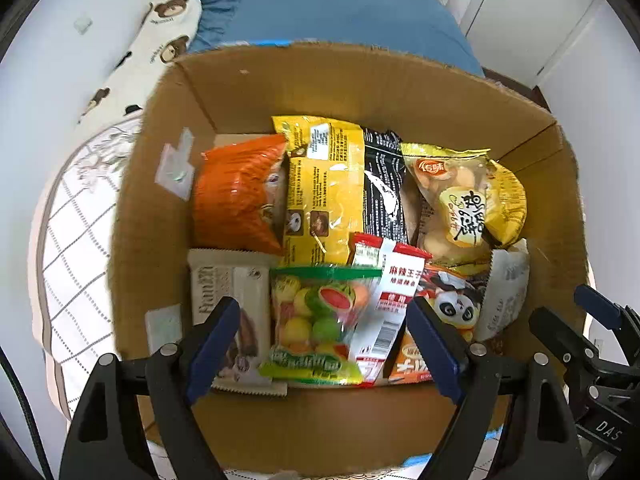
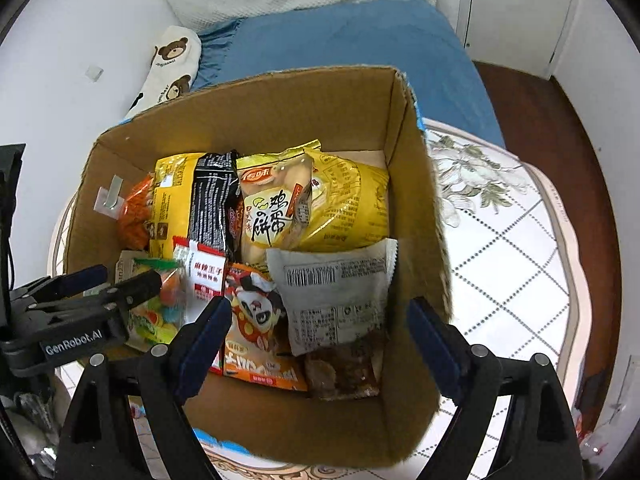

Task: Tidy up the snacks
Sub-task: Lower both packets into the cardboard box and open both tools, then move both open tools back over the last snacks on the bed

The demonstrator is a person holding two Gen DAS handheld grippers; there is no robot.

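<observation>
Both tools hang over the open cardboard box (image 1: 168, 216), which stands on a round worktop with a patterned cloth (image 2: 520, 248), next to a bed with a blue sheet (image 2: 360, 40). The left tool (image 1: 326, 340) has its fingers spread wide and empty above the near edge of the box, straddling the fruit candy bag (image 1: 316, 320). The right tool (image 2: 320, 340) is likewise spread and holding nothing, above the box's near right corner, over the white packet (image 2: 332, 292) and the panda packet (image 2: 256, 312).

The snacks are all inside the box: an orange bag (image 1: 236, 196) on the left, a yellow bag (image 1: 320, 184) and an egg biscuit bag (image 1: 456, 200) toward the far wall, smaller packets along the near wall.

It looks like the packing is nearly finished, or a tidy-up is underway. Next would probably be a straight drop onto one loose packet, pinching it without crushing.
</observation>
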